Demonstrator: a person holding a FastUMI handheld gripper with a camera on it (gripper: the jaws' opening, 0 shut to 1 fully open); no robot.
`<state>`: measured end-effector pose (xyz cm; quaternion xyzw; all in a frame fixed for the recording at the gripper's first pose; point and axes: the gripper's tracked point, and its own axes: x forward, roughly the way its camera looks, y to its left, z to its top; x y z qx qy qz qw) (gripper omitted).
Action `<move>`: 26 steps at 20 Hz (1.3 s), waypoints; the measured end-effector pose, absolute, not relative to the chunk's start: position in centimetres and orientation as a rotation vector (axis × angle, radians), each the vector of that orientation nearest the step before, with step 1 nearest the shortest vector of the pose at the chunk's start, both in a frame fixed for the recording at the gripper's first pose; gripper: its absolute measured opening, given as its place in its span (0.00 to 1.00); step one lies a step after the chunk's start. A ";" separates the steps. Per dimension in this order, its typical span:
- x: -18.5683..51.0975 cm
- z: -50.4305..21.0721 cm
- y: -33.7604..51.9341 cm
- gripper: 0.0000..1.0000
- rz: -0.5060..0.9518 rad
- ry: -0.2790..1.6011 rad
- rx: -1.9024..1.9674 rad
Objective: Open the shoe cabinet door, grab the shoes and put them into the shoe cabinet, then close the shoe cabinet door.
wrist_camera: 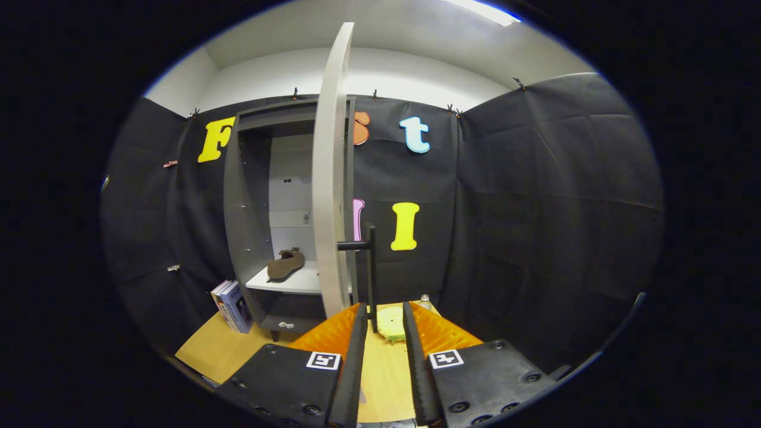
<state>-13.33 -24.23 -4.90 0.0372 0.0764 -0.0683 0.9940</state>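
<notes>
Nearest of all, the hand-held gripper (383, 312) is seen with its two fingers parted by a modest gap, nothing clamped between them. The bare wooden counter (380, 380) is glimpsed through that gap.

Just ahead of the fingertips, at twelve o'clock, the lower end of a dark vertical door handle (371, 279) is framed between the two tips; whether it is touched by either finger cannot be told. Right behind it, a pale yellow-green round object (392, 322) is lying on the counter, and a small clear bottle top (424, 302) is spotted at about one o'clock from the fingertips.

Rising from the handle, the shoe cabinet door (330, 178) is seen swung open, presented almost edge-on and reaching high above the fingers.

Further back, at eleven o'clock, the shoe cabinet (244, 208) is standing on the counter with its interior exposed. A brown shoe (285, 264) is resting on the white shelf (297, 282) inside, to the left of the open door. Beneath that shelf, a small pale object is noticed on the cabinet's bottom ledge, too small to be identified.

At ten o'clock, a couple of boxes (232, 306) are propped upright against the cabinet's left side.
</notes>
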 end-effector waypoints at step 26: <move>-8.8 -45.4 3.0 0.98 0.143 0.874 0.181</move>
